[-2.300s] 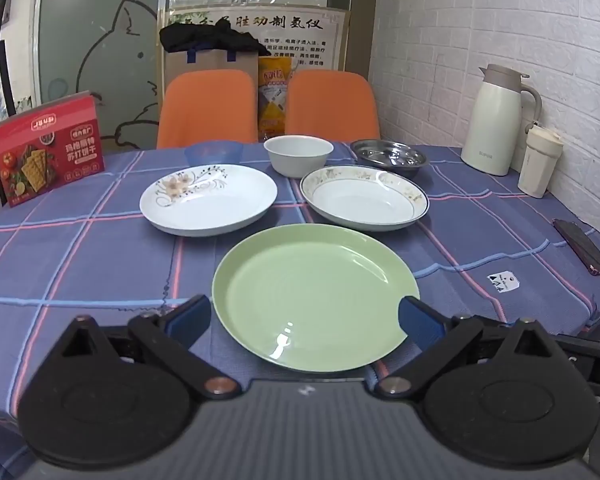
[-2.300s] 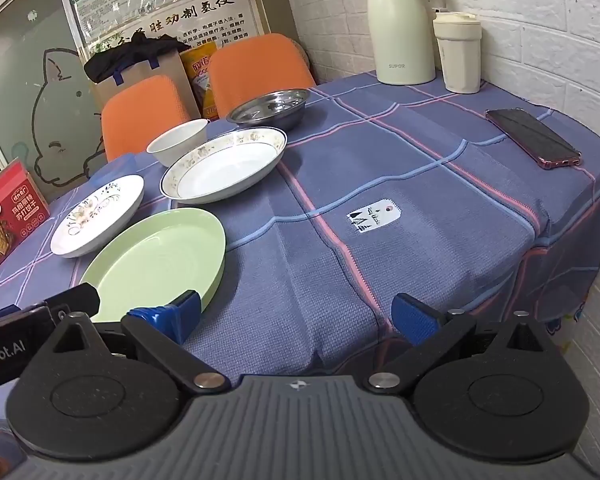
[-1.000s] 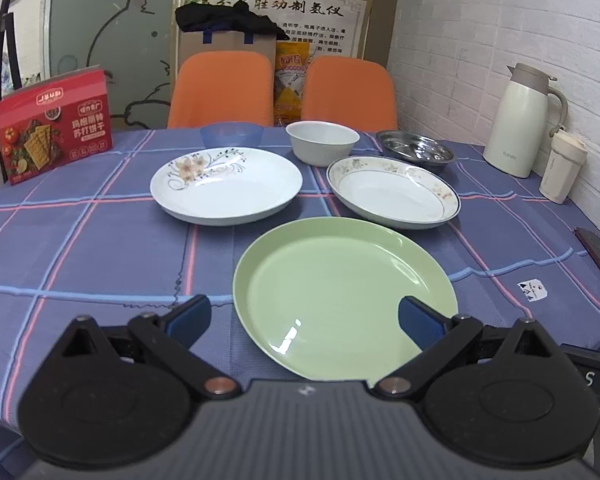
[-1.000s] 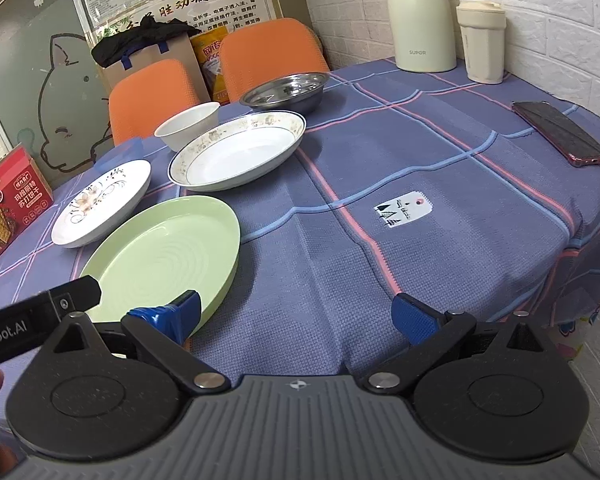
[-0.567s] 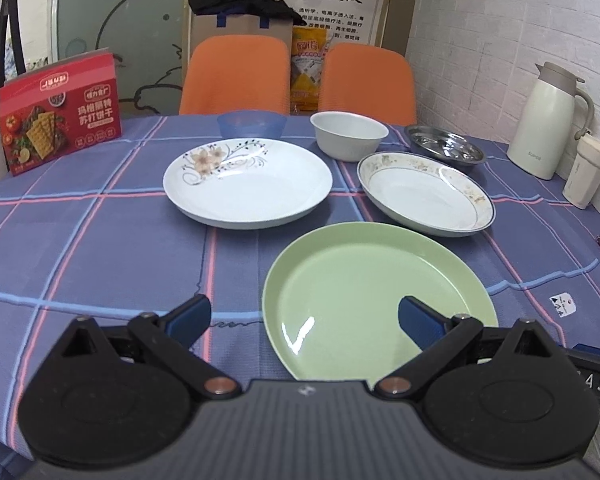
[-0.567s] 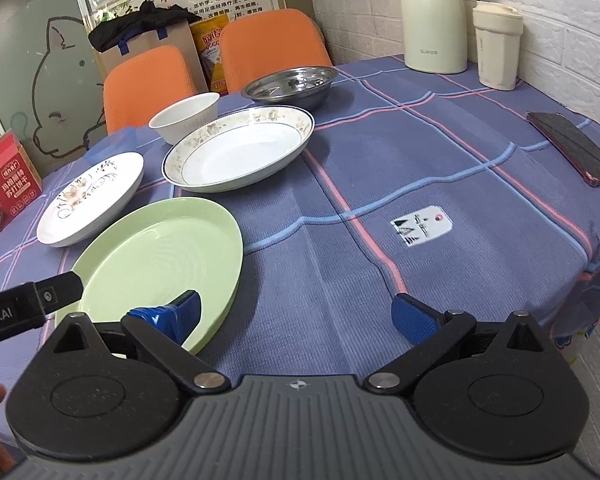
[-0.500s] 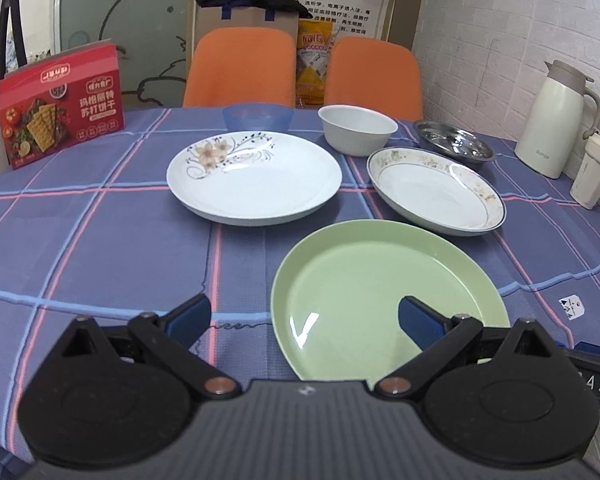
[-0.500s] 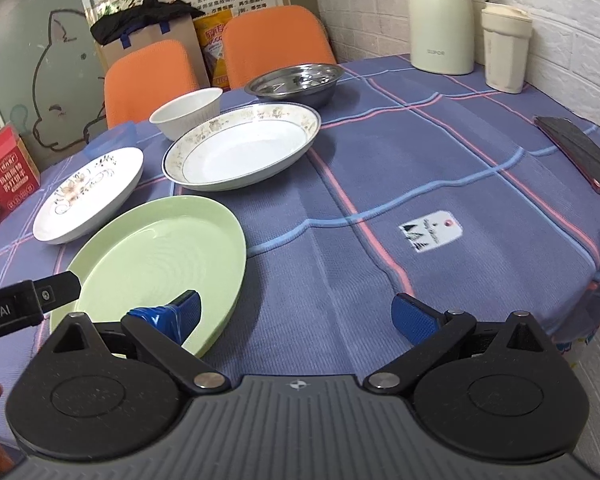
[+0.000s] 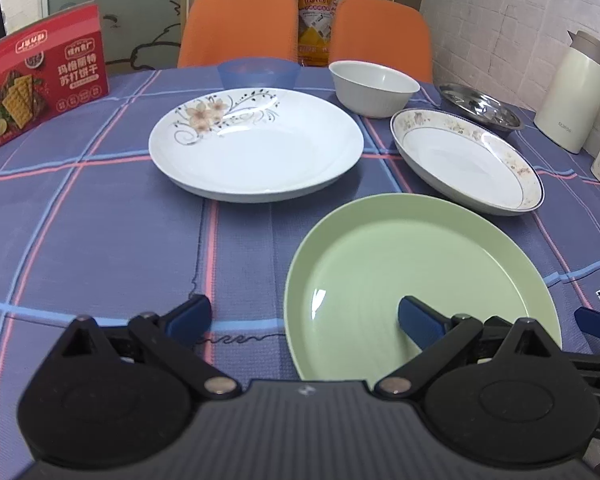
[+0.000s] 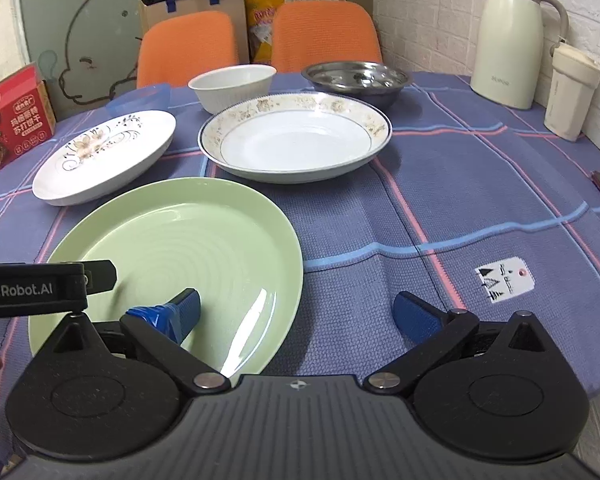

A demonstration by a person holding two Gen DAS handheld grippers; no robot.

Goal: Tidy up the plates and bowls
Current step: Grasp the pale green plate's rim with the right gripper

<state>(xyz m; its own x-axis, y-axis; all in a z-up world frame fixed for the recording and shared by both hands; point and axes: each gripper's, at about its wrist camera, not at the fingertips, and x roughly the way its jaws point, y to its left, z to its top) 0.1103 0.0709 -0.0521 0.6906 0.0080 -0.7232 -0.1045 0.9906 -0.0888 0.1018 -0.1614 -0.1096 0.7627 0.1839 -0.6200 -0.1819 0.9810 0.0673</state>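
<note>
Left gripper (image 9: 304,314): fingers spread wide, gripping nothing; its right fingertip hangs over the near inside of the green plate, its left fingertip over bare cloth beside that plate.
Right gripper (image 10: 296,312): fingers released and wide apart, empty; the left fingertip sits over the near part of the green plate, the right one over cloth to the plate's right.
Green plate (image 9: 416,276): landmark; empty, flat on the tabletop (image 9: 80,240) near the front edge.
Flower plate (image 9: 256,150): white, behind and left of the green plate, a little apart from it.
Rimmed plate (image 10: 296,140): white with patterned border, behind and right of the green plate, close to its far rim.
White bowl (image 10: 232,84): upright, farther behind the green plate, just past the rimmed plate.
Blue bowl (image 9: 259,72): translucent, behind the flower plate.
Steel dish (image 10: 356,76): farthest back, right of the white bowl.
Thermos (image 10: 508,36) and cup (image 10: 570,96): far right of the green plate, by the wall.
Red box (image 9: 40,80): far left of the green plate.
</note>
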